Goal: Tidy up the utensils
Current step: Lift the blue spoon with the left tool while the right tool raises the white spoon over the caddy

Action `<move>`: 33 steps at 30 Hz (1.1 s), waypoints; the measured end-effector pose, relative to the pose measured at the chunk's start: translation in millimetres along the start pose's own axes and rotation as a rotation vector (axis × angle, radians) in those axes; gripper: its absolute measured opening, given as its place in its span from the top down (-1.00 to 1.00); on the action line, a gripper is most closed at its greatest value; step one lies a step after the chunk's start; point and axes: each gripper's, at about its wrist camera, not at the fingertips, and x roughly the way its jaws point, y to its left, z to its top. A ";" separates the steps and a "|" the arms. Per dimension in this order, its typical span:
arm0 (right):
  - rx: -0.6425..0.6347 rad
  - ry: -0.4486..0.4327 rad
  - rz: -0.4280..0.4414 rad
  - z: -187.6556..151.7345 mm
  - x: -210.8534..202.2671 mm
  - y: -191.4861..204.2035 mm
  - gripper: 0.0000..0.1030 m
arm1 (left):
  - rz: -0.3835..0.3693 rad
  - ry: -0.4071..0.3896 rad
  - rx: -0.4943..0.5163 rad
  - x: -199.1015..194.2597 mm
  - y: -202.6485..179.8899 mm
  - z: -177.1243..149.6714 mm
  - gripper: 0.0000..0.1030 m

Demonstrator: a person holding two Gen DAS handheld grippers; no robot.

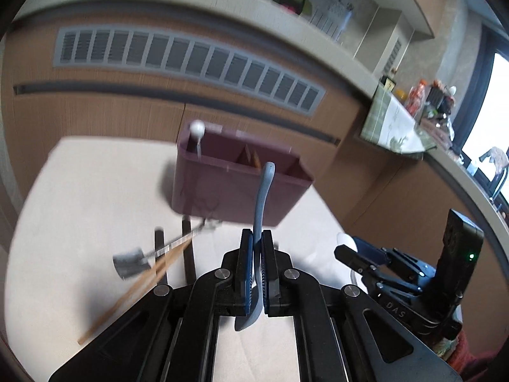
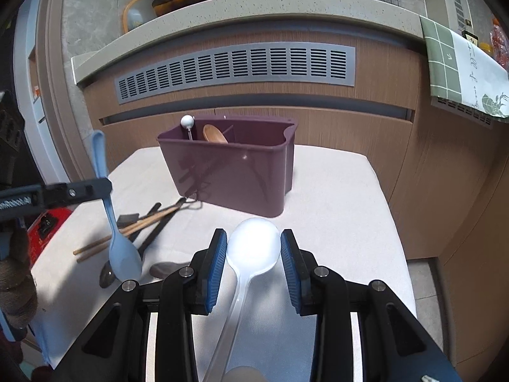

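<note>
Clamping the blue spoon (image 1: 261,210) mid-handle, the left gripper (image 1: 257,251) is fully closed – light, stiff plastic, likely slick. The right gripper (image 2: 254,254), half-open, grips a white ladle (image 2: 253,245) at its bowl. Ahead: maroon caddy (image 2: 235,172); chopsticks (image 2: 140,226) and dark utensils lie loose left – no obstruction.

Glossy plastic caddy (image 2: 235,172), wood chopsticks (image 2: 133,227), matt tabletop (image 2: 334,197)

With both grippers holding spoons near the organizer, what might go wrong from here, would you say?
1. The left gripper pinches the pale blue plastic spoon mid-handle with its bowl hanging down, so it may pivot or slip.
2. The right gripper clasps the translucent white ladle by its round bowl, so it could squirt out.
3. The maroon plastic organizer could tip if nudged.
</note>
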 end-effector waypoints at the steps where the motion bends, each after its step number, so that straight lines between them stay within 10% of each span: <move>1: 0.002 -0.020 -0.002 6.1 -2.4 0.4 0.38 | 0.001 -0.019 0.006 -1.7 -3.4 6.3 0.91; 12: -0.081 -0.499 0.008 161.0 -53.7 6.5 0.38 | -0.019 -0.307 0.121 -36.8 -31.0 136.5 0.91; 33: -0.127 -0.358 -0.124 151.8 102.6 6.0 0.35 | -0.046 -0.028 -0.039 119.9 48.4 124.5 0.88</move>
